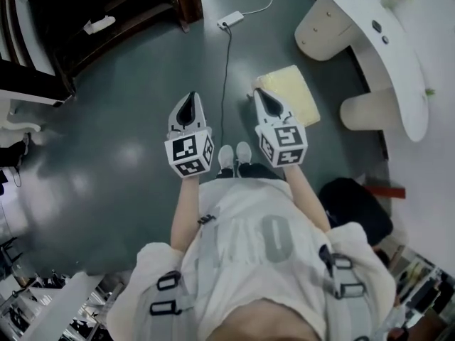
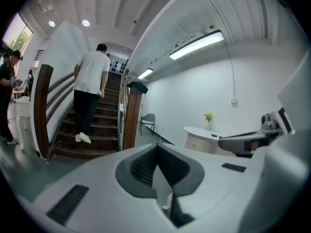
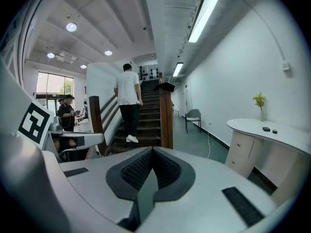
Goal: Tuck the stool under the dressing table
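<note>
The stool [image 1: 293, 93], a low seat with a pale yellow cushion, stands on the grey floor just beyond my right gripper [image 1: 264, 98], which overlaps its near left corner in the head view. The white curved dressing table [image 1: 387, 48] runs along the right wall, past the stool. My left gripper [image 1: 188, 108] hangs level beside the right one, over bare floor. Both grippers are shut with nothing between their jaws. In the right gripper view the dressing table [image 3: 274, 130] is ahead to the right; in the left gripper view the dressing table [image 2: 201, 134] is farther off. The stool is hidden in both gripper views.
A dark wooden staircase [image 1: 106, 20] rises at the upper left, with a person [image 3: 127, 101] climbing it. A power strip [image 1: 231, 18] and its cable lie on the floor ahead. A black bag [image 1: 355, 208] sits by the wall at the right. A grey chair [image 3: 193, 115] stands far ahead.
</note>
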{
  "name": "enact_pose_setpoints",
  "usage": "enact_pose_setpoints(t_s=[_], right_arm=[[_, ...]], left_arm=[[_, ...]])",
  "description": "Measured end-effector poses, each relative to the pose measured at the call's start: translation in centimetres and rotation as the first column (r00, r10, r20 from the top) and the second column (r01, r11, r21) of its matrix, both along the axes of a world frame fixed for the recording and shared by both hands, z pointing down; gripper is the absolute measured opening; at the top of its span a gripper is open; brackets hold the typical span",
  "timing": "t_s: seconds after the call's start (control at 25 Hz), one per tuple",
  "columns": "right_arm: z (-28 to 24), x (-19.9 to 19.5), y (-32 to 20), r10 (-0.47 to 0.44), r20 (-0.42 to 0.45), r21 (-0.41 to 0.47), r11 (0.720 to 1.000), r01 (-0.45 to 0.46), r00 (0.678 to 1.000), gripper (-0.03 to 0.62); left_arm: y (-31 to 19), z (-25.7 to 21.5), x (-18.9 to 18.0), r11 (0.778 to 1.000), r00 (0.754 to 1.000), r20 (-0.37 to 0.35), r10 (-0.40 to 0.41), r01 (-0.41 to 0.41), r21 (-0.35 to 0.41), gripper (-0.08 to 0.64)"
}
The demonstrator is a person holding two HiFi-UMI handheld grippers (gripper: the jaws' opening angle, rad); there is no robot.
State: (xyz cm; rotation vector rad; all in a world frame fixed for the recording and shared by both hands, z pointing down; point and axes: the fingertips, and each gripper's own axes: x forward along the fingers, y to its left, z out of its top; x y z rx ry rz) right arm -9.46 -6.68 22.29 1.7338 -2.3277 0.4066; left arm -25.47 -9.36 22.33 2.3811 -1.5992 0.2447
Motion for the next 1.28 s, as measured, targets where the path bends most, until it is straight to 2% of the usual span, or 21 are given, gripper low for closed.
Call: enact_pose_setpoints(t_s=[0.2, 0.4, 0.64, 0.76, 0.88, 1.04, 1.12, 1.28], right_arm=[[0.3, 0.6, -0.9, 0.003, 0.008, 0.003, 1.0, -0.003, 1.0, 0.003], [0.2, 3.6, -1.2, 0.058, 0.031, 0.006, 0.998, -0.059, 0.998, 0.003], [0.7, 9.9, -0.2, 0.198, 0.05, 0.015, 0.98, -0.199, 0.979, 0.003], [1.5, 14.5, 1.0, 0.318, 0.041, 0.009, 0.948, -0.319, 0.947, 0.003], [2.7, 18.4, 3.8, 0.476, 0.055, -0.027, 0.879, -0.475, 0.878, 0.003], [2.9, 21.8, 5.9, 0.657, 0.085, -0.05, 0.754, -0.655, 0.749, 0.003], [3.2, 23.0, 7.1, 0.727, 0.072, -0.046, 0.687, -0.726, 0.683, 0.003], [3.4, 24.4, 9.5, 0.844, 0.062, -0.038, 0.535, -0.844, 0.532, 0.003]], left_arm=[[-0.8, -0.1, 1.4, 1.0, 1.0, 0.016, 0.022, -0.022, 0.002, 0.005], [-1.9, -0.8, 5.1, 0.996, 0.996, 0.033, 0.088, -0.089, 0.019, 0.005], [-3.3, -0.7, 12.2, 0.975, 0.974, 0.039, 0.221, -0.222, 0.018, 0.005], [-4.1, -0.3, 16.6, 0.946, 0.945, 0.059, 0.322, -0.323, 0.015, 0.005], [-4.4, -0.1, 20.8, 0.894, 0.893, 0.062, 0.446, -0.447, 0.004, 0.005], [-5.7, -0.3, 26.0, 0.801, 0.799, 0.07, 0.597, -0.599, 0.013, 0.005], [-5.5, -0.3, 27.9, 0.746, 0.745, 0.073, 0.663, -0.665, 0.012, 0.005], [-5.3, -0.9, 30.5, 0.62, 0.62, 0.075, 0.781, -0.784, 0.017, 0.005]])
